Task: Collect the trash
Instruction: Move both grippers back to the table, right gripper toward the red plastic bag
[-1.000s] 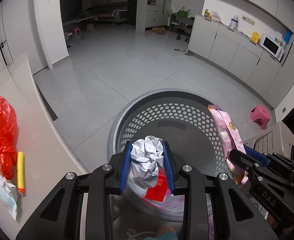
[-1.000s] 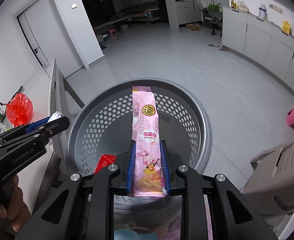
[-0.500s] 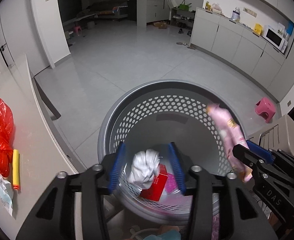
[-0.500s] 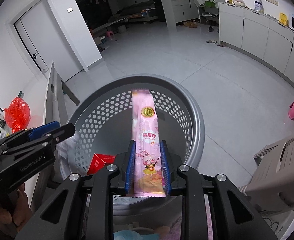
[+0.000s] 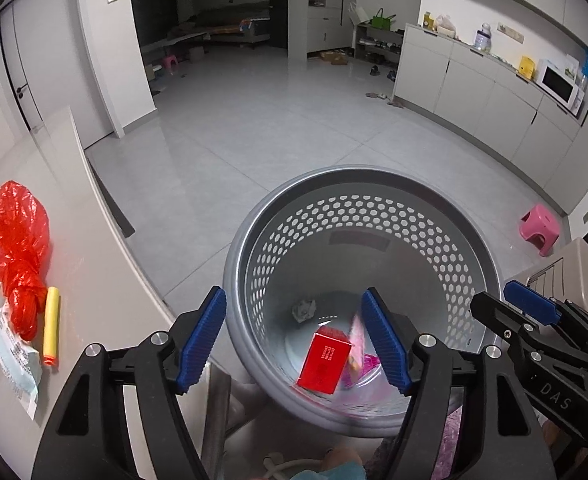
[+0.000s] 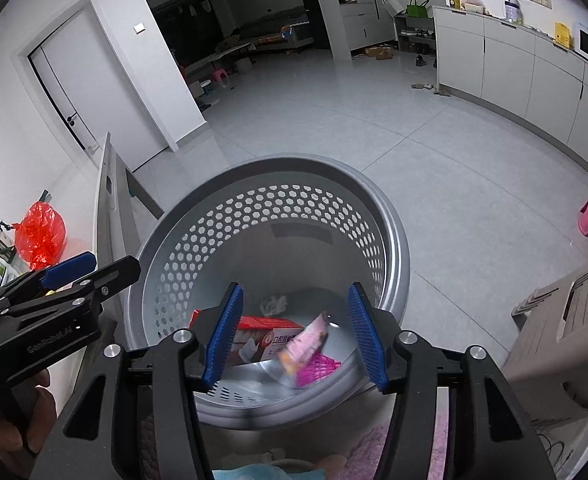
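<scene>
Both tongs, left (image 5: 300, 344) and right (image 6: 296, 334), gape empty over the bin (image 5: 358, 174); the red bag (image 5: 11, 236) looks light and crinkly, best pinched at its knot.

Perforated grey plastic basket (image 5: 374, 184); crumpled paper ball (image 5: 304, 310); glossy red carton (image 5: 324, 362); shiny floor tiles (image 5: 253, 128).

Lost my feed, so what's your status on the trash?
Left gripper open, right gripper open, both over bin. Paper wad, pink wrapper in bin. Red bag on counter. Nothing blocking.
</scene>
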Tool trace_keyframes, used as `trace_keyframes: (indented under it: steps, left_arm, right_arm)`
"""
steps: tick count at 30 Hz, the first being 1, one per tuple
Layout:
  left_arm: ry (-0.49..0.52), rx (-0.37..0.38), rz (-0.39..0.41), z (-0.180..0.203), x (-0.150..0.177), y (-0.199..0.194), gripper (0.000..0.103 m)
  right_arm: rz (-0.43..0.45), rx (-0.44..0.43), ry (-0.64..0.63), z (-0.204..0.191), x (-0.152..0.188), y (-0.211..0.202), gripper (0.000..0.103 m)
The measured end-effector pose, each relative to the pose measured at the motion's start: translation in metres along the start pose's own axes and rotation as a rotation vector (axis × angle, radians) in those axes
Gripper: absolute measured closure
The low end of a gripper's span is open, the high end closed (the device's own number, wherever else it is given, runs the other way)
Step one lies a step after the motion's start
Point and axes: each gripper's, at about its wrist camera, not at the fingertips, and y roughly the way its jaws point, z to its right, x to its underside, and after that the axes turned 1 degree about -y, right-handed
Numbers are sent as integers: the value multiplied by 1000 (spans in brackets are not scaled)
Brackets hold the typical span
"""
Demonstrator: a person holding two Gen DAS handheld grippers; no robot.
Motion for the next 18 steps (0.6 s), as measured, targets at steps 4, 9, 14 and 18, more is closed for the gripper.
trace_keyframes:
  steps: [4, 9, 14, 18]
  left_arm:
    - [-7, -5, 13, -4, 3, -6, 32]
    - [-13, -29, 32, -12, 8, -18, 25]
    - [-40, -57, 51, -33, 17, -34, 20]
    - [-70, -87, 70, -58, 28, -51, 17]
  right_arm:
    - [-1, -2, -10, -5, 2, -2, 45]
    - [6, -13, -11, -12, 5, -4, 38]
    - [30, -87, -16, -26, 13, -4, 30]
    - [100, -147, -51, -52, 20, -9, 24]
